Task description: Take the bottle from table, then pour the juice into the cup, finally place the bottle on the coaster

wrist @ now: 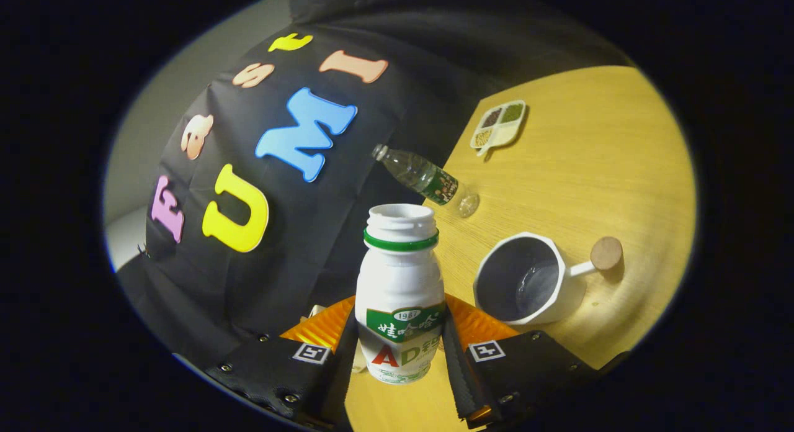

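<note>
Pinching the small white bottle (400,295) by its lower body, the gripper (400,345) has one finger pressed against each side of the label band, so the bottle sits upright between them with its open, capless neck and green collar ring pointing away along the fingers. It looks like a thin-walled plastic drink bottle: light, somewhat squashy at the waist, and smooth enough under the printed sleeve to slip if the squeeze is slack, while too hard a squeeze would probably dent it and push juice up toward the open mouth. Judging from the shape, the straight section where the fingers now sit is the sensible hold, below the shoulder and well clear of the mouth, leaving the neck free to tip. How much juice remains inside cannot be told, since the wall is opaque. Just to the right of the bottle and slightly beyond the fingers is the white cup (527,280), lying at an angle in this tilted view with its mouth facing the camera and a little clear liquid glinting inside; its handle ends in a round wooden knob (606,253). Farther off on the worktop (595,165) are a clear water bottle (428,179) and a small divided dish (499,125).
</note>
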`<control>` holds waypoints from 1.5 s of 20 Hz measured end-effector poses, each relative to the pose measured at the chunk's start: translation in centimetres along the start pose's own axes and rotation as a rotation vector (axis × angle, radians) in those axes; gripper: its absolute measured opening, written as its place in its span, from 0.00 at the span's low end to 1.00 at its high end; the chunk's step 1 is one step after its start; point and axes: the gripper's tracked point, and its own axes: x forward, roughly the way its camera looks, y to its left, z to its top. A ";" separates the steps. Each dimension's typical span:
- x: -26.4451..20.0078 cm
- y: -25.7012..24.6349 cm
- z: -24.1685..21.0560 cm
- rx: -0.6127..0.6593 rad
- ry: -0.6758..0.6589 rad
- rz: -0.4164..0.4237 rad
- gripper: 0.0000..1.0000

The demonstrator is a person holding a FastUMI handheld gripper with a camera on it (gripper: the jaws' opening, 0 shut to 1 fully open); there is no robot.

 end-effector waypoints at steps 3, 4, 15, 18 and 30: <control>0.1 2.1 0.6 -0.221 -0.005 -0.007 0.66; 0.2 2.6 0.6 -0.305 -0.004 -0.023 0.66; 1.1 9.7 -0.6 -0.958 -0.087 -0.054 0.67; 1.3 10.4 -1.5 -0.976 -0.076 -0.045 0.67; 1.5 12.5 0.3 -0.994 -0.103 -0.080 0.66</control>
